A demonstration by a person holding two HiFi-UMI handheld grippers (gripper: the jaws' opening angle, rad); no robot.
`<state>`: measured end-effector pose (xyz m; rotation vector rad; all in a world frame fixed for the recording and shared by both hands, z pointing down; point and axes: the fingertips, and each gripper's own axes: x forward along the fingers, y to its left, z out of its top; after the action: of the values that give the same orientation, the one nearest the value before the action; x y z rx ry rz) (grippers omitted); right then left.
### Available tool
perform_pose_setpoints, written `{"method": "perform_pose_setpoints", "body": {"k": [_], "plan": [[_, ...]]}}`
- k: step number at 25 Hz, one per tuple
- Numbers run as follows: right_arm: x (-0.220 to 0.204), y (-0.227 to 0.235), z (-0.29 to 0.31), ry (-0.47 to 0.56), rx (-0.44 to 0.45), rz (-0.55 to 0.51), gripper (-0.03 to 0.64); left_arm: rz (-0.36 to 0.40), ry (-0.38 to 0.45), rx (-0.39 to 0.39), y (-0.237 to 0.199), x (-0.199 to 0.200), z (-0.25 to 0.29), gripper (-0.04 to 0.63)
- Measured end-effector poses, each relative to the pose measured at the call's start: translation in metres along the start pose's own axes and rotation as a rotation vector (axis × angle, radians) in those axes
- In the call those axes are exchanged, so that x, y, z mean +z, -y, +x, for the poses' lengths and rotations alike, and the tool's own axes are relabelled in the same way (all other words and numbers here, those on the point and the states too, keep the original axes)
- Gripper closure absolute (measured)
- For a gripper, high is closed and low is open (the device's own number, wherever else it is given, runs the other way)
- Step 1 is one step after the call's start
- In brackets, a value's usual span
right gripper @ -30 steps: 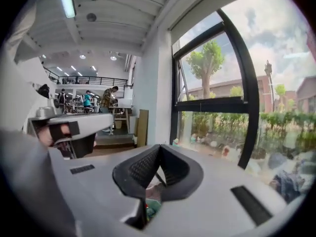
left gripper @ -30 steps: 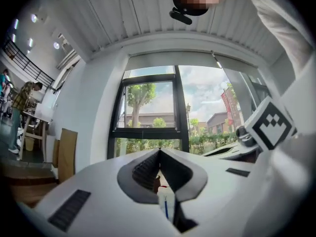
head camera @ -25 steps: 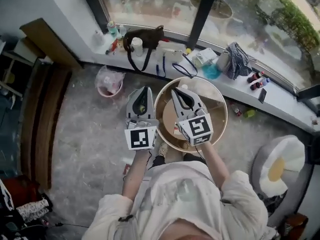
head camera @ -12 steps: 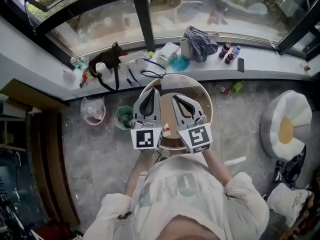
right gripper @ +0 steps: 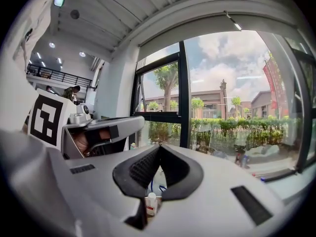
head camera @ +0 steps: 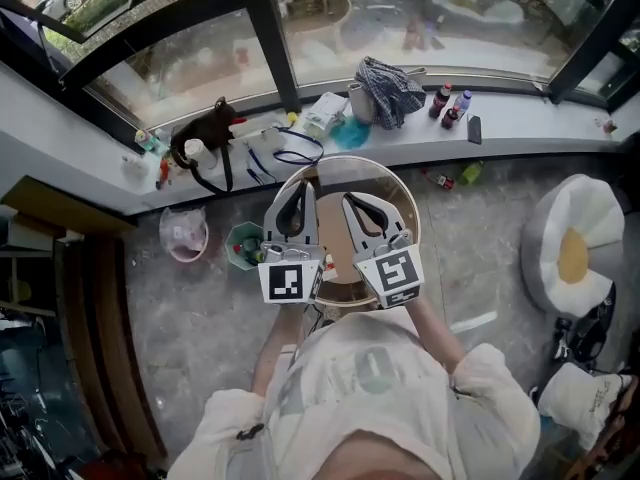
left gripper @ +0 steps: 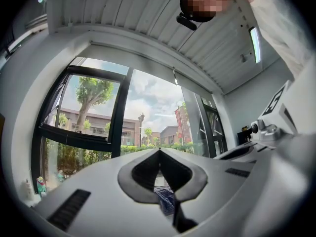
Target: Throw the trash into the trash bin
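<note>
While you stand at the round wooden bench in the middle of the head view, you hold both tools side by side over its top. They point toward the window sill along the upper part of the frame. Your left gripper sits over the bench's left half and your right gripper is just beside it, near but apart.

In the left gripper view its fingers are clenched tip to tip with nothing pinched. Through the opening under the tips you see a blue checked cloth, which lies on the sill. In the right gripper view the fingers are likewise pressed together and empty. A small white bottle with a red label shows through the gap below them, beyond the pads and not grasped.

The bins stand on the floor at the left of the bench. A green bin with things in it is just beside the bench's rim, and a pink bin lined with a clear bag is farther left. A dark bag lies on the sill at upper left, and a white and yellow cushion sits at the right edge.
</note>
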<state>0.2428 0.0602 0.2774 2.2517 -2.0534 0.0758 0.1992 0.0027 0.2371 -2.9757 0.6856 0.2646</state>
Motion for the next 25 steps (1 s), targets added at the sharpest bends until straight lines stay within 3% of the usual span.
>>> {"method": "perform_pose_setpoints", "body": {"k": [13, 16, 17, 18, 19, 25], "plan": [[-0.017, -0.008, 0.016, -0.073, 0.084, -0.030, 0.603, -0.017, -0.023, 0.113, -0.021, -0.006, -0.015, 0.584], [-0.025, -0.001, 0.030, -0.106, 0.076, 0.023, 0.600, -0.005, -0.028, 0.153, -0.034, -0.008, -0.023, 0.584], [-0.029, 0.000, 0.036, -0.120, 0.079, 0.043, 0.563, -0.004, -0.033, 0.169, -0.039, -0.011, -0.028, 0.584], [-0.035, -0.002, 0.043, -0.132, 0.089, 0.047, 0.434, -0.005, -0.039, 0.186, -0.045, -0.014, -0.033, 0.584], [-0.042, -0.004, 0.052, -0.145, 0.104, 0.036, 0.370, -0.006, -0.046, 0.204, -0.051, -0.018, -0.038, 0.584], [-0.139, -0.034, 0.119, -0.379, 0.286, -0.022, 0.332, -0.024, -0.119, 0.291, -0.091, -0.057, -0.065, 0.584]]}}
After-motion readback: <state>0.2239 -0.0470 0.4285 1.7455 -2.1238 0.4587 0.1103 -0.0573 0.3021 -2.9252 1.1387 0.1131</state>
